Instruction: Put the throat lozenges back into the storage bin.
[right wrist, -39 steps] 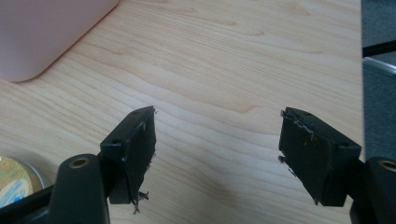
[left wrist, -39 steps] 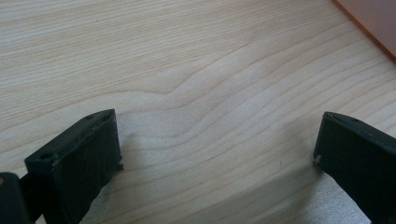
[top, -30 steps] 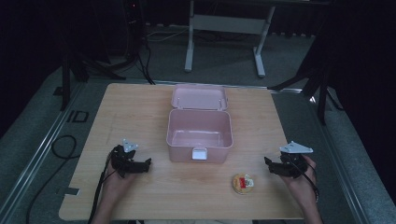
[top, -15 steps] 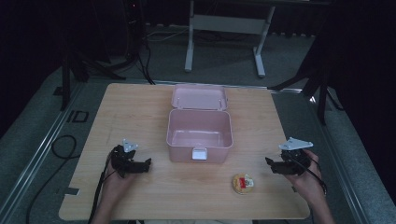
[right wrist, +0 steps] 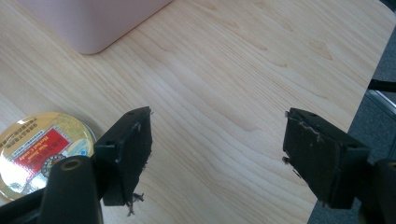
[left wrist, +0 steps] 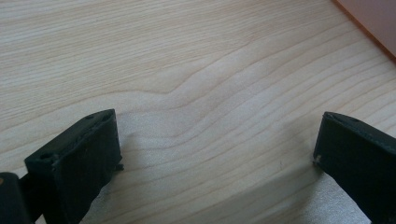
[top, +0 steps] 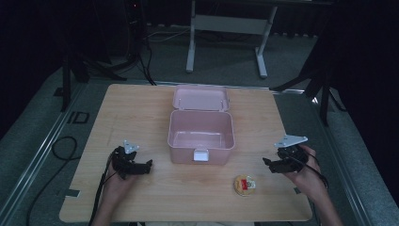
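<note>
Lying flat on the wooden table (top: 141, 108), a small round tin (top: 245, 184) is showing a gold lid with a red label; in the right gripper view the label is carrying white lettering and lines of small print, too fine and glare-washed to read, possibly a brand of balm. The tin is sitting near the table's front edge, just in front of and to the right of the pink box (top: 201, 136), apart from it.

The right gripper (top: 269, 163) is hovering to the right of the tin, near but not touching it. Its jaws have just been opening and are standing apart over bare wood with nothing between them; the tin is lying beside the left jaw in that gripper's own view.

The left gripper (top: 147, 166) is waiting at the box's left, jaws spread wide over bare wood, gripping nothing.

The box is standing open, its lid (top: 201, 98) hinged back flat, a white latch (top: 201, 155) facing the person. Nothing is standing between the right gripper and the tin.
</note>
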Demonstrator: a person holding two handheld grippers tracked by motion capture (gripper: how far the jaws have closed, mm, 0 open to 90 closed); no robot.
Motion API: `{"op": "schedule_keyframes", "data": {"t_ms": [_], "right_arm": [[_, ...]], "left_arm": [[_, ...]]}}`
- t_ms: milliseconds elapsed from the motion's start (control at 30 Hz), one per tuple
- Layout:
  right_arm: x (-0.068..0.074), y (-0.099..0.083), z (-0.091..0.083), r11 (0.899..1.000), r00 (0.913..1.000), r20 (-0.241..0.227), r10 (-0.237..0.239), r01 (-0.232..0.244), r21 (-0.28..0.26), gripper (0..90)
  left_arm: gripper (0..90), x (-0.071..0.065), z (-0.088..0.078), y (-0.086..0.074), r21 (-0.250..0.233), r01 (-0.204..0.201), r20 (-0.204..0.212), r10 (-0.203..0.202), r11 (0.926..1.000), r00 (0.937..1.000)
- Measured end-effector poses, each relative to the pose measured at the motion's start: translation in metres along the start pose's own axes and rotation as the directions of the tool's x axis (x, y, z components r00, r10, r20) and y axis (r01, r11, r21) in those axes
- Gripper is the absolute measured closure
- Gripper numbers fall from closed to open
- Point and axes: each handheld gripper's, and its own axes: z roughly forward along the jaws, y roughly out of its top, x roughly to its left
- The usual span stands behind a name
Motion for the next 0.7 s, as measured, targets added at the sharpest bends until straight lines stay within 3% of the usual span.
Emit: {"op": "schedule_keyframes", "data": {"t_ms": [267,700], "right_arm": [[0.005,0.009,0.0,0.997,0.9981,-0.011,-0.06,0.061,0.038,21.7],[0.013,0.023,-0.002,0.984,0.9884,-0.025,-0.15,0.151,0.089,20.3]], "left_arm": [[0.8,0.0,0.0,0.0,0.0,0.0,0.0,0.0,1.0,1.0],[0.8,0.0,0.0,0.0,0.0,0.0,0.0,0.0,1.0,1.0]]}}
